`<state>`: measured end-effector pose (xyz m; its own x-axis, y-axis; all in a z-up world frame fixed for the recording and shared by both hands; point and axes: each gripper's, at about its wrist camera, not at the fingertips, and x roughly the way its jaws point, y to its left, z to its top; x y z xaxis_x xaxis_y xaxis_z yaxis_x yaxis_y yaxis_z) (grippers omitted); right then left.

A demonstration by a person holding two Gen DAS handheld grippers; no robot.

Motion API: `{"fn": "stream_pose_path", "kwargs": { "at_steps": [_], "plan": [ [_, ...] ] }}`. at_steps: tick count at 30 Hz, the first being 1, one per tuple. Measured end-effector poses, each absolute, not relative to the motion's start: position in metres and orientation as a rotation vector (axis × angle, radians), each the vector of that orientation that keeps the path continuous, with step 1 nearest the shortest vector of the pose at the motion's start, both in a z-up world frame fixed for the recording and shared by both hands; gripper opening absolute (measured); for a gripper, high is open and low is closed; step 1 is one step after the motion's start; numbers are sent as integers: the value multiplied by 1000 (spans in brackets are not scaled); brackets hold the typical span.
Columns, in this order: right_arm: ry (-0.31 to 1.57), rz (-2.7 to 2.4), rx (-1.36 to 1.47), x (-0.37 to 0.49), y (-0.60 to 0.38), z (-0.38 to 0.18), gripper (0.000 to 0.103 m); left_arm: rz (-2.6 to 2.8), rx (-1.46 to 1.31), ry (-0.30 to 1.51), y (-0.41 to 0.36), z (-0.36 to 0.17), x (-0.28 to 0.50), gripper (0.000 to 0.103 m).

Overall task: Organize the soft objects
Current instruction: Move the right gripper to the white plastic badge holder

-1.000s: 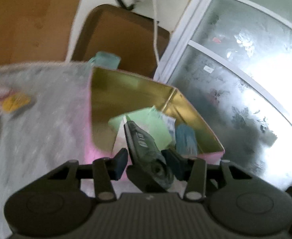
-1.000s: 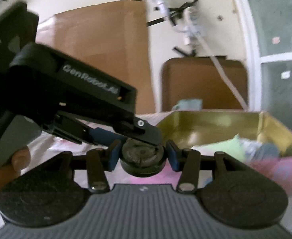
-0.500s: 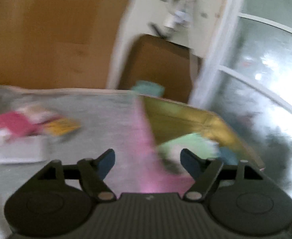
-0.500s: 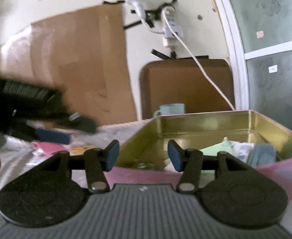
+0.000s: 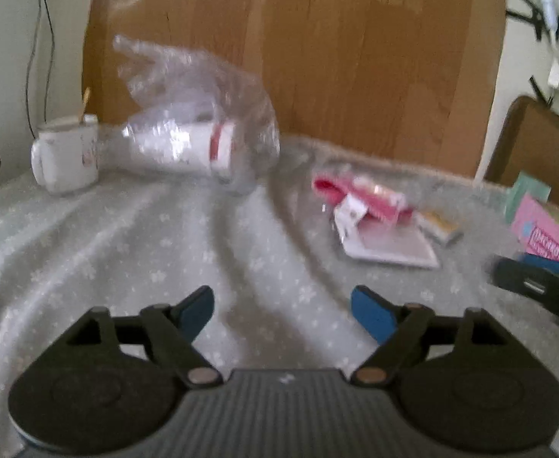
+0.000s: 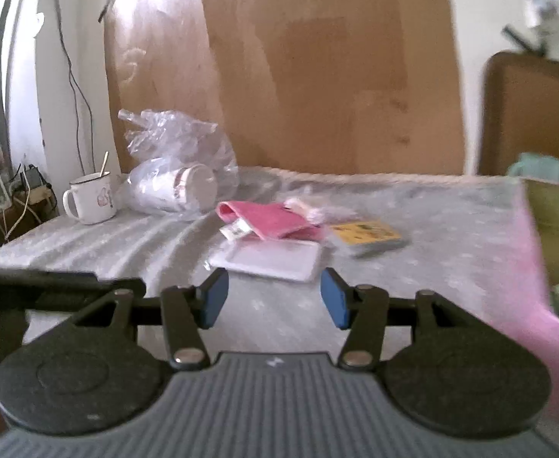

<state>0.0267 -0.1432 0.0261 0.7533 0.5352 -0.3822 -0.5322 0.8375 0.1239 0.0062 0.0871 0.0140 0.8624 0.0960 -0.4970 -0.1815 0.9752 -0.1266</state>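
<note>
My left gripper (image 5: 281, 311) is open and empty above the grey cloth-covered table (image 5: 146, 236). My right gripper (image 6: 273, 297) is open and empty, just short of a flat white packet (image 6: 268, 259). A pink cloth (image 6: 268, 219) lies on the packet's far side, with a yellow packet (image 6: 367, 234) to its right. The same pile shows in the left wrist view: pink cloth (image 5: 359, 194), white packet (image 5: 390, 244), yellow packet (image 5: 438, 225). The pink tin box (image 6: 539, 267) with a gold inside stands at the right and holds soft items. Its corner shows in the left wrist view (image 5: 546, 236).
A clear plastic bag (image 5: 203, 129) with a white cup inside lies at the back left, next to a white mug (image 5: 67, 156). Brown cardboard (image 5: 317, 57) stands behind the table. The right gripper's body (image 5: 539, 286) enters the left wrist view at the right edge.
Both grippers let go of the dark object they held over the box and opened. Both then swung left, away from the box, toward the pile on the table.
</note>
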Motion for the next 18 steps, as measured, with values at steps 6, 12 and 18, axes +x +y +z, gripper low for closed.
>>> {"fn": "stream_pose_path", "kwargs": {
  "at_steps": [6, 12, 18],
  "plan": [
    [483, 583, -118, 86, -77, 21, 57, 122, -140, 443, 80, 18, 3, 95],
    [586, 566, -73, 114, -63, 7, 91, 127, -199, 458, 86, 16, 0, 95],
    [599, 593, -105, 114, -46, 5, 93, 133, -192, 461, 86, 15, 0, 98]
  ]
}}
